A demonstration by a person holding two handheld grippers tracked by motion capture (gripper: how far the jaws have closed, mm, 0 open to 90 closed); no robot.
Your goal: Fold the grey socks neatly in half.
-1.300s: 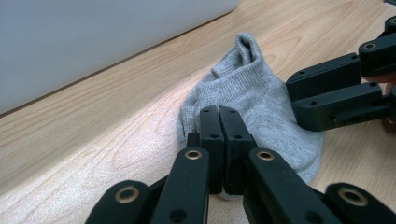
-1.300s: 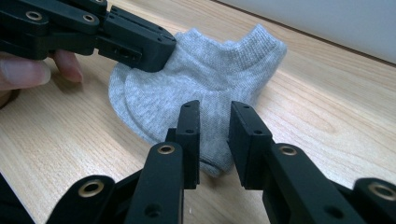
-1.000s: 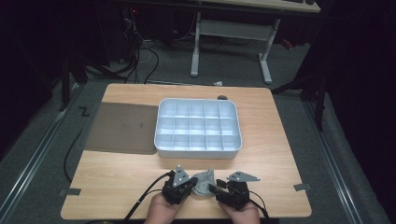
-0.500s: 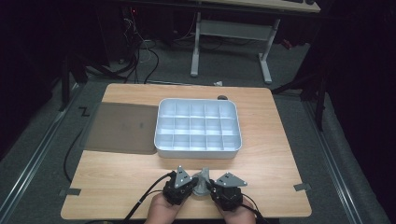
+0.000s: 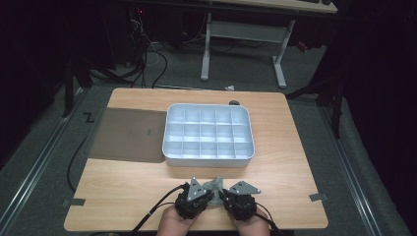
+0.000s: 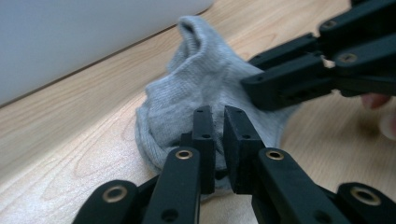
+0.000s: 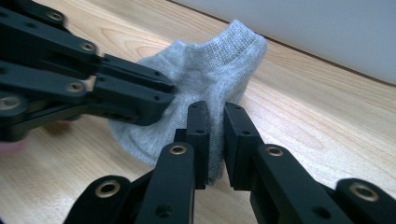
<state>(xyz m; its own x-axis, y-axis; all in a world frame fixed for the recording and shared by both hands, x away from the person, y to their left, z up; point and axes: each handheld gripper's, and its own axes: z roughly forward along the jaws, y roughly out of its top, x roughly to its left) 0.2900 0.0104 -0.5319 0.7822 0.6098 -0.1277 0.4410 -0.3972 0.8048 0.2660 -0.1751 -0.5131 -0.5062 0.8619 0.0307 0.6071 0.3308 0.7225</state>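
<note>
A small grey sock [image 5: 216, 185] is bunched up near the table's front edge, between my two grippers. My left gripper [image 5: 206, 195] is shut on the sock's fabric; in the left gripper view its jaws [image 6: 218, 140] pinch the lower edge of the sock [image 6: 201, 79]. My right gripper [image 5: 226, 195] is shut on the sock from the other side; in the right gripper view its jaws [image 7: 215, 140] clamp the hem of the sock [image 7: 219, 60]. Each gripper's jaws show in the other's view, touching the sock.
A white tray [image 5: 209, 161] with several empty compartments stands in the middle of the wooden table, just beyond the sock. A dark mat [image 5: 129, 133] lies to its left. Bare wood stretches along the front left and right of the hands.
My right gripper has shifted left, closer to the left gripper, and the sock is bunched tighter between them. The left gripper has hardly moved.
</note>
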